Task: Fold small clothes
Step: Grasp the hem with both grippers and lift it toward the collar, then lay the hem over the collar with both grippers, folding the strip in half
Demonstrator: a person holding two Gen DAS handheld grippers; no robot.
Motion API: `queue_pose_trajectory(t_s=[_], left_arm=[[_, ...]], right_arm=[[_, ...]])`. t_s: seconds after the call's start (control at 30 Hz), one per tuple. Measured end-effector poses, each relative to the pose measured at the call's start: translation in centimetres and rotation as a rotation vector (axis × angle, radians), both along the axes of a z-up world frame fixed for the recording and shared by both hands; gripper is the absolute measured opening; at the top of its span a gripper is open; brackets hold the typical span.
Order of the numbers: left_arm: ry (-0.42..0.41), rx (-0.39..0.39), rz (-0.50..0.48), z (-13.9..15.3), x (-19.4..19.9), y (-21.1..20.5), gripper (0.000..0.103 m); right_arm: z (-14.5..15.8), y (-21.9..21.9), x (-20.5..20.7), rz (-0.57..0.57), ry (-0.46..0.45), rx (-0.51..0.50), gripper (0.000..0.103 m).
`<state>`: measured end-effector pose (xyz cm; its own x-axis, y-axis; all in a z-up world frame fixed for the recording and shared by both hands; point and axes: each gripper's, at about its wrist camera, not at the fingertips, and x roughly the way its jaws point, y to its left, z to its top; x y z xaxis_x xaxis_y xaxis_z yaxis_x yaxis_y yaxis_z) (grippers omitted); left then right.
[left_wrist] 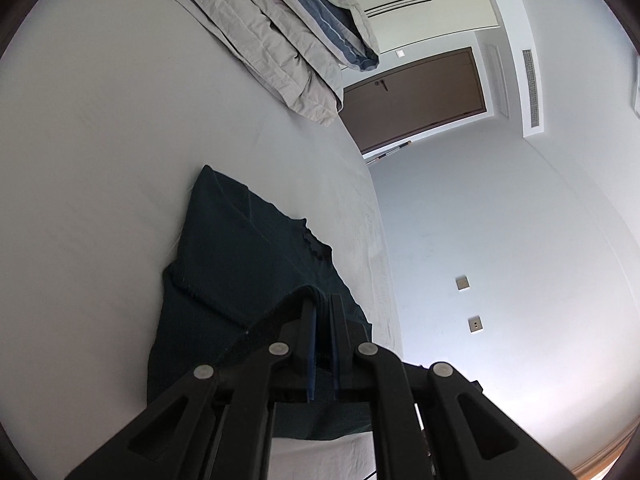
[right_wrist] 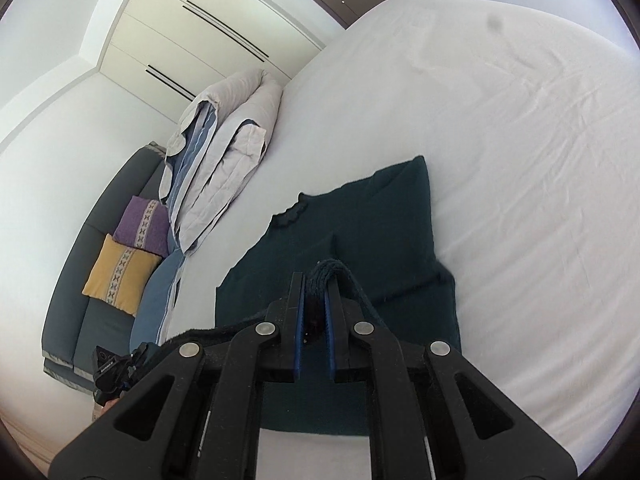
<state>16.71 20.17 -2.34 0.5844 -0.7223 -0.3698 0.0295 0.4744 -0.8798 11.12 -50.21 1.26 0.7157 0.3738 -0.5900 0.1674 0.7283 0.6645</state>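
You hold the dark teal knitted garment (left_wrist: 240, 272) by its near edge with both tools. The left gripper (left_wrist: 323, 300) has its fingers closed on a bunched fold of the knit, and the right gripper (right_wrist: 318, 280) has its fingers clamped on a thick rolled bit of the same edge. That two-point hold looks meant to keep the edge taut and square so you can carry it over the rest of the cloth in one fold.

The rest of the garment lies spread on the white bed sheet (right_wrist: 500, 128), its scalloped neckline (right_wrist: 290, 212) towards the far side. The grey and blue folded quilt (right_wrist: 224, 152) sits well apart along the bed's edge, leaving room to work.

No brand, label or readable writing shows on the garment, the bedding or the tools.
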Motion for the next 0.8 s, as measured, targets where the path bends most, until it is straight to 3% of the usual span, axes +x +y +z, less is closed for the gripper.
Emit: queue_pose_trajectory(t_s=[0.1, 0.27, 0.7, 0.77, 0.8], left_arm=[[0.029, -0.02, 0.021, -1.2, 3.5, 0.0, 0.006], [0.072, 0.023, 0.028, -2.7, 9.2, -0.8, 0.005], [0.174, 0.147, 0.066, -7.6, 19.1, -2.3, 0.005], [0.221, 0.182, 0.058, -9.1, 19.7, -2.9, 0.011], [0.245, 0.18, 0.055, -9.7, 20.0, -3.1, 0.025]], right_arm=[[-0.9, -0.6, 4.3, -0.031, 0.011, -0.024, 0.007], [-3.7, -1.2, 11.6, -0.081, 0.047, -0.034, 0.007], [-9.7, -2.4, 23.6, -0.14, 0.127, -0.064, 0.008], [-11.1, -2.7, 24.5, -0.161, 0.174, -0.083, 0.012], [-11.7, -2.8, 24.9, -0.171, 0.189, -0.098, 0.016]])
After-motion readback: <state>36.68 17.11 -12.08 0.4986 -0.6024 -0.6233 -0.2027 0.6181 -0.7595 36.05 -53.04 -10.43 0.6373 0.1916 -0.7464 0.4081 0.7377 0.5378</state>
